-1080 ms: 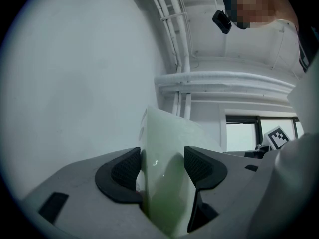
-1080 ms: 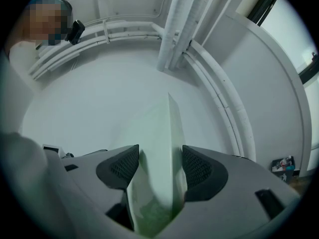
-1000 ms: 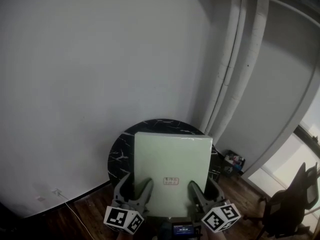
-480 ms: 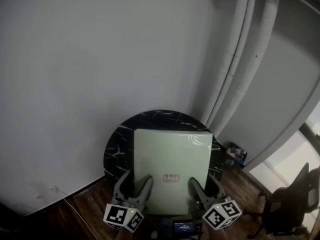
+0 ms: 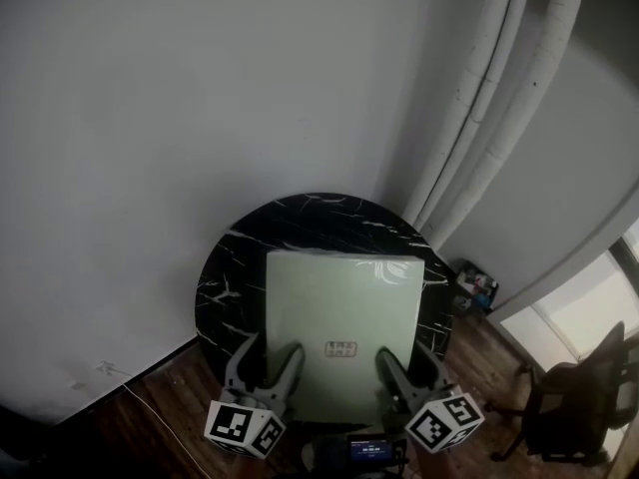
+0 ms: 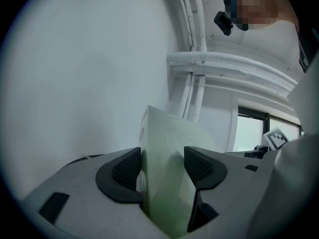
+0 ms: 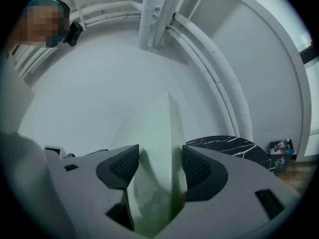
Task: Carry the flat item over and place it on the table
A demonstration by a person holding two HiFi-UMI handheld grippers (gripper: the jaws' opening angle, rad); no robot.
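A pale green flat square board (image 5: pixel 342 312) with a small red label hangs over the round black marble table (image 5: pixel 225 272), held level by its near edge. My left gripper (image 5: pixel 270 367) is shut on the board's near left part, and my right gripper (image 5: pixel 404 367) is shut on its near right part. In the left gripper view the board (image 6: pixel 167 158) stands edge-on between the dark pads (image 6: pixel 124 171). The right gripper view shows the board (image 7: pixel 162 148) clamped between its pads (image 7: pixel 197 168), with the table (image 7: pixel 227 143) beyond. Whether the board touches the table I cannot tell.
A white wall (image 5: pixel 180 118) stands right behind the table. White pipes (image 5: pixel 489 98) run up the corner at the right. A small bin of clutter (image 5: pixel 474 287) sits on the wooden floor (image 5: pixel 165 427), and a dark office chair (image 5: pixel 574 407) stands at the far right.
The table has come closer and fuller into view under the board. Both grippers keep their hold on the board's near edge.
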